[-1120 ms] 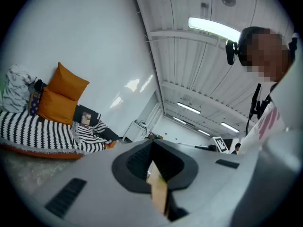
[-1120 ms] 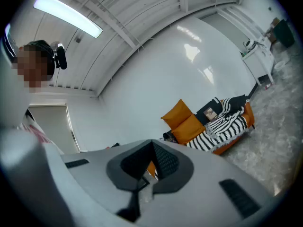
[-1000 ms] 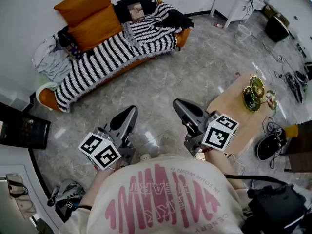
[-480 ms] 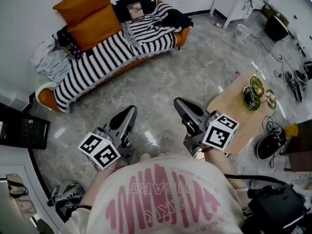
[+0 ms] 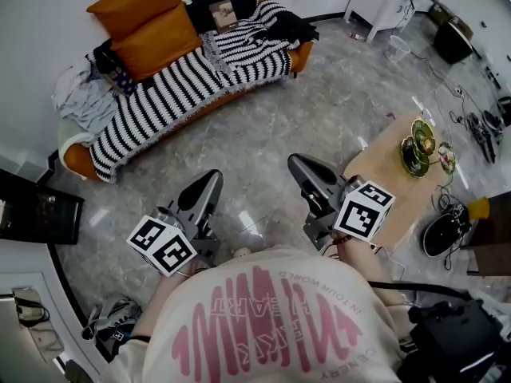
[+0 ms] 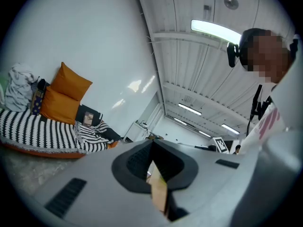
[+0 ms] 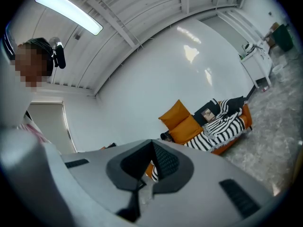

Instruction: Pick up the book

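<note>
A: Where is the book (image 5: 223, 13)?
B: On the orange sofa (image 5: 299, 58), lying on dark cloth beside the striped blanket (image 5: 160, 94), well apart from both tools.
A: And those?
B: The right hand-held gripper (image 5: 297, 164) has its jaws together and is empty. The left hand-held gripper (image 5: 211, 179) looks closed too, with nothing held.

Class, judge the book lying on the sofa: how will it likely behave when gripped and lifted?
The book looks thin and flat, so probably light, perhaps bendy. It lies on soft dark fabric on the sofa, which may give way under pressing.
</note>
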The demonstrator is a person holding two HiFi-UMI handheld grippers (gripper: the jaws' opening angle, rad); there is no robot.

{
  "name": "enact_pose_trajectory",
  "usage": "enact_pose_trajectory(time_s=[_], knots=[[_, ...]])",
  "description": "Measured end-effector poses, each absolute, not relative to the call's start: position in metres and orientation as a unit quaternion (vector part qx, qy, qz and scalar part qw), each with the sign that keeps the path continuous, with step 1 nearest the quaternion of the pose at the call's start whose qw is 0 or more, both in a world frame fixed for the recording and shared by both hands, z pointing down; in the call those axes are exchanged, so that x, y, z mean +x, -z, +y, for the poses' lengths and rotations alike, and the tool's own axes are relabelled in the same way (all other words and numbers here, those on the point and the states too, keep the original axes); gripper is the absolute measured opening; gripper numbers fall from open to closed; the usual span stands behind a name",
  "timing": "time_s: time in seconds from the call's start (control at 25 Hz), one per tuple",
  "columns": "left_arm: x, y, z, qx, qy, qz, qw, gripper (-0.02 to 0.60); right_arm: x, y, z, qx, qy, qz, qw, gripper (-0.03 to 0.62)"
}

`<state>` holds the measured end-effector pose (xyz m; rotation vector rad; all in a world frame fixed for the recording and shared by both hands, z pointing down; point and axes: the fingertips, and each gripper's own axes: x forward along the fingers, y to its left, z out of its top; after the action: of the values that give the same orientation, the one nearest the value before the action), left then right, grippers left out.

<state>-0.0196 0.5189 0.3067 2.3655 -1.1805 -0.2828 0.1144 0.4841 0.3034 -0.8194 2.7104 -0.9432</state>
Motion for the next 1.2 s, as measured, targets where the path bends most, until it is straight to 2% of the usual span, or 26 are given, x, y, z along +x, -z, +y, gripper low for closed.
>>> enact_pose_trajectory(time_s=[0.44, 0.92, 1.2], knots=[[-0.053, -0.322, 0.524, 0.867, 0.083, -0.423, 0.249, 0.006, 0.087, -0.316, 0.489, -0.295, 0.313, 0.899, 0.079, 0.007], [-0.069, -0.335, 0.501, 0.856, 0.087, -0.437, 0.261, 0.006, 0.087, -0.318, 0.455, -0.308, 0.314, 0.895, 0.075, 0.006], [-0.055, -0.337, 0.462, 0.858, 0.075, -0.438, 0.257, 0.006, 0.106, -0.320, 0.412, -0.314, 0.311, 0.893, 0.081, 0.007]])
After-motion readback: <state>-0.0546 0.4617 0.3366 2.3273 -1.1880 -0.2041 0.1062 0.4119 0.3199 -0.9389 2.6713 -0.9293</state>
